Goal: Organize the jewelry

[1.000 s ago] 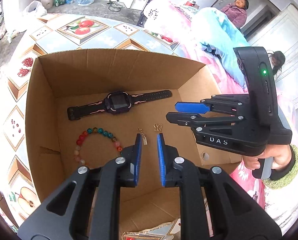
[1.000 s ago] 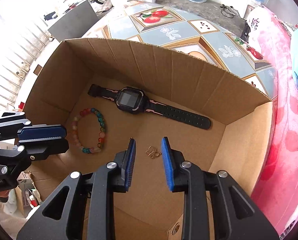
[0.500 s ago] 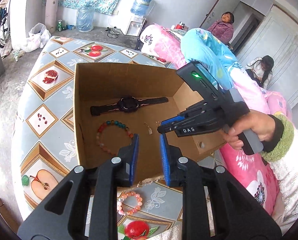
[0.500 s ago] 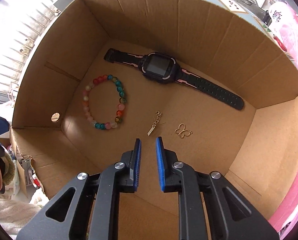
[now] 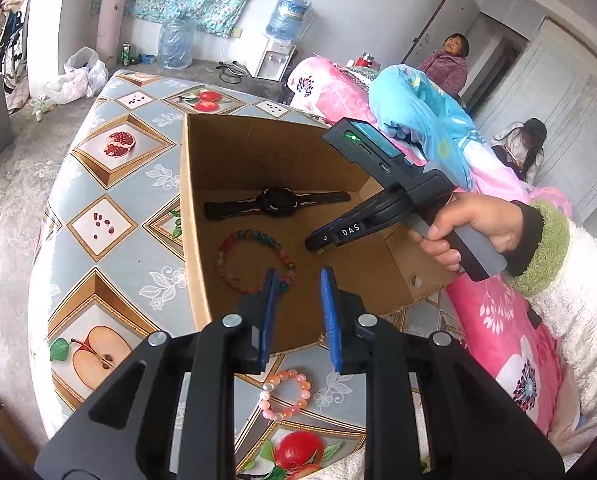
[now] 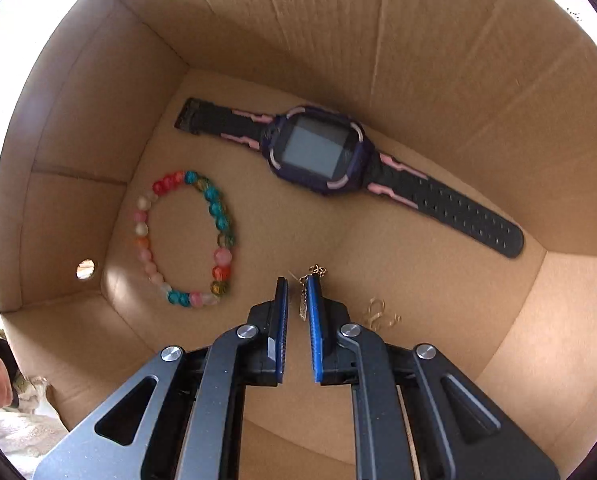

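Observation:
An open cardboard box [image 5: 194, 240] stands on the fruit-patterned table. Inside lie a black-and-pink smartwatch [image 6: 318, 150], a multicoloured bead bracelet [image 6: 218, 216], a gold bar earring [image 6: 303, 300] and a gold butterfly earring [image 6: 378, 314]. My right gripper [image 6: 297, 284] points steeply down at the box floor. Its jaws are closing with the bar earring between them, close to the right pad, and a gap still shows. My left gripper [image 5: 298, 276] hovers over the box's near wall, open and empty. Below it a pink bead bracelet [image 5: 267, 402] lies on the table.
The box walls [image 6: 338, 20] rise close around the right gripper. In the left wrist view a hand [image 5: 470, 224] holds the right gripper [image 5: 314, 242] over the box. Pink bedding [image 5: 498, 320] borders the table's right side. Two people are in the background.
The left gripper drew back out of the box, and the pink bracelet on the table came into view. The right gripper sank to the box floor over the bar earring and its jaws narrowed.

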Motion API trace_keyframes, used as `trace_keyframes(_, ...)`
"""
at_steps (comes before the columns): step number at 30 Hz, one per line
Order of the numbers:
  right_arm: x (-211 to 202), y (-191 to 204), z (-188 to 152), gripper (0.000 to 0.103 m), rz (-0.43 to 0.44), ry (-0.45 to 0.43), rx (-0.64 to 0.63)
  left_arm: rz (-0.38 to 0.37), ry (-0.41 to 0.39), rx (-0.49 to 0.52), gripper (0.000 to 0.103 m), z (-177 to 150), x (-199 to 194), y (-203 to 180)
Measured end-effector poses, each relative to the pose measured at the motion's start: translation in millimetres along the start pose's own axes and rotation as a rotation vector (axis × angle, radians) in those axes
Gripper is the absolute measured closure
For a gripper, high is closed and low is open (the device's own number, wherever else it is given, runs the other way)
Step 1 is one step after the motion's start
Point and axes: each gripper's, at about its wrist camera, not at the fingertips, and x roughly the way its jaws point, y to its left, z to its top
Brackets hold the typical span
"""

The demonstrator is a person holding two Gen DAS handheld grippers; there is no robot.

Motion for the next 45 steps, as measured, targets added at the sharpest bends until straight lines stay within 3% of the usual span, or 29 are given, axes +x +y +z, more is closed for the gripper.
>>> trace_keyframes(6, -16.3, -6.0, 12.2, 0.093, 0.089, -0.073, 0.038, -0.013, -0.004, -0.003, 0.082, -2.6, 2.5, 3.3)
trace_keyframes(9, -33.5, -13.2, 8.3, 0.093, 0.070, -0.102, 0.038, -0.015, -0.008, 0.002, 0.082, -3.1, 3.4, 3.8)
trace_keyframes(15, -31.2, -15.7, -3.1, 0.093, -0.016, -0.021, 0.007, -0.013, -0.032, 0.018, 0.082, -4.1, 0.8, 5.5)
trace_keyframes(18, -19.6, -8.4, -0.3, 0.093, -0.020, 0.011, -0.019, -0.017, -0.034, 0.012, 0.082, -4.2, 0.1, 5.8)
trace_keyframes(26, -24.8, 7.7, 21.5, 0.094, 0.013, -0.028, -0.043, -0.023, -0.030, 0.008, 0.082, -7.3, 0.4, 6.8)
trace_keyframes(31, -47.8, -14.9, 13.2, 0.094, 0.011, -0.036, -0.018, -0.029, -0.043, 0.004, 0.082, -7.9, -3.1, 11.6)
trace_keyframes(39, -48.1, -39.3, 1.7, 0.094, -0.091, 0.066, 0.003, -0.021, -0.047, 0.004, 0.081, -11.0, -5.1, 15.0)
trace_keyframes(43, -52.4, -38.3, 1.4, 0.094, -0.101, 0.052, -0.004, -0.016, -0.043, 0.001, 0.081, -12.1, -5.2, 14.3)
trace_keyframes(45, -54.2, -58.0, 3.3, 0.094, -0.087, 0.040, -0.004, -0.012, -0.042, 0.003, 0.081, -13.3, -6.1, 12.4)
